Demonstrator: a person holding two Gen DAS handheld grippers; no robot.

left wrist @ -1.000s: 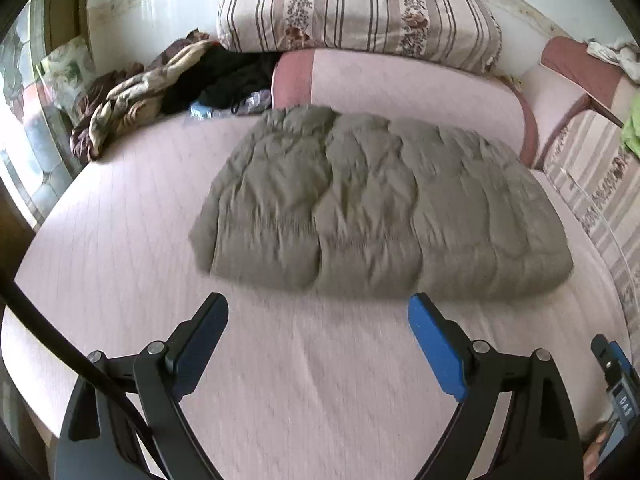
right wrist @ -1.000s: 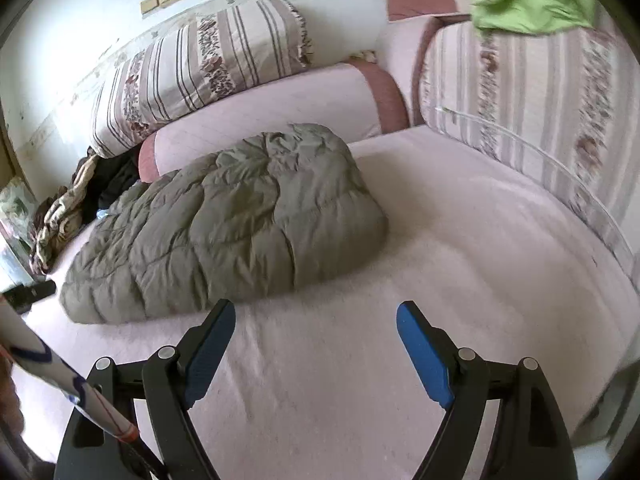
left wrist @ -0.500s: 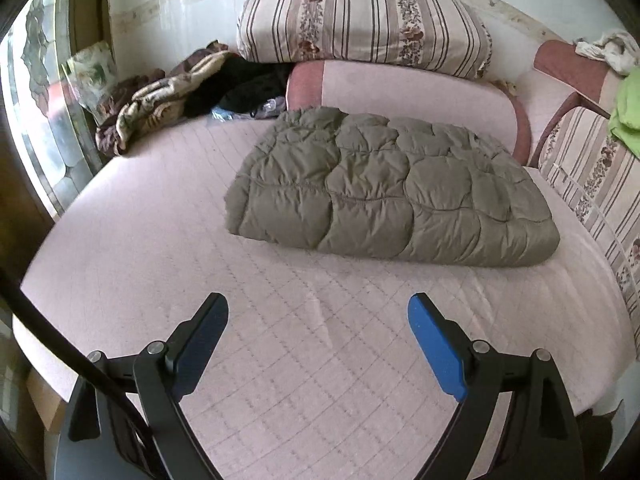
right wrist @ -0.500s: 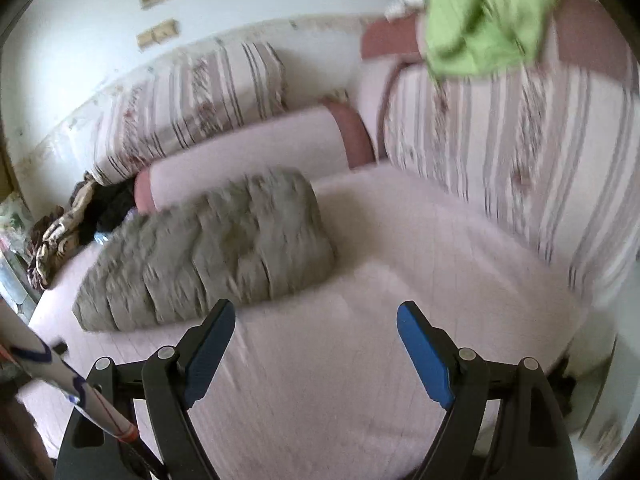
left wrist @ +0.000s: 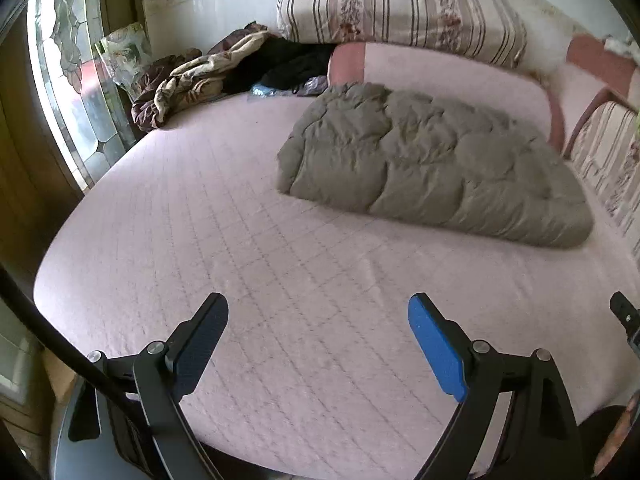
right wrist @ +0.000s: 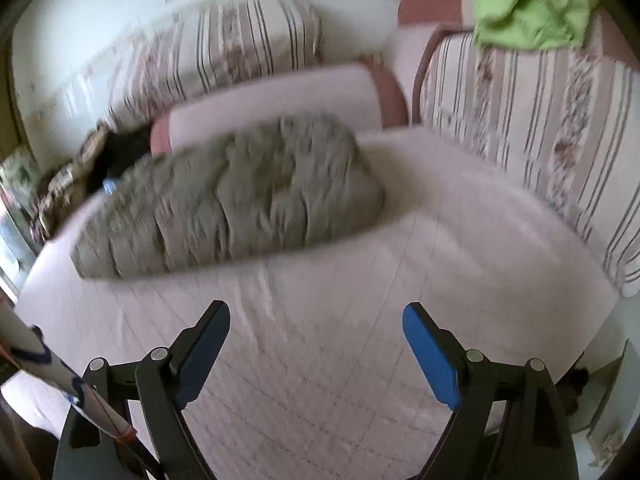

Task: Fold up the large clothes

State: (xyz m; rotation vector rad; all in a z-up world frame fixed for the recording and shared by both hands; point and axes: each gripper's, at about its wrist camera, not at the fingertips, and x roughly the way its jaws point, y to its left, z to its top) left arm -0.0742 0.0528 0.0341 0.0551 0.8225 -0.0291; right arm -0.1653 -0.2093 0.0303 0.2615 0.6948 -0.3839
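Observation:
A folded olive-grey quilted jacket (left wrist: 432, 164) lies on the pink bed (left wrist: 240, 264), toward its back right. It also shows in the right wrist view (right wrist: 232, 196), blurred, left of centre. My left gripper (left wrist: 318, 312) is open and empty, well short of the jacket, over the bed's front part. My right gripper (right wrist: 316, 316) is open and empty too, over the front of the bed, clear of the jacket. Nothing is held.
A pile of brown and black clothes (left wrist: 208, 72) lies at the back left by a stained-glass window (left wrist: 72, 80). Striped cushions (left wrist: 400, 4) and a pink bolster (left wrist: 452, 72) line the back. A green garment (right wrist: 528, 4) hangs over the right backrest (right wrist: 540, 112).
Both grippers have drawn back from the jacket, which now looks smaller and farther away. The left view has swung left toward the window. Both jaws stay open.

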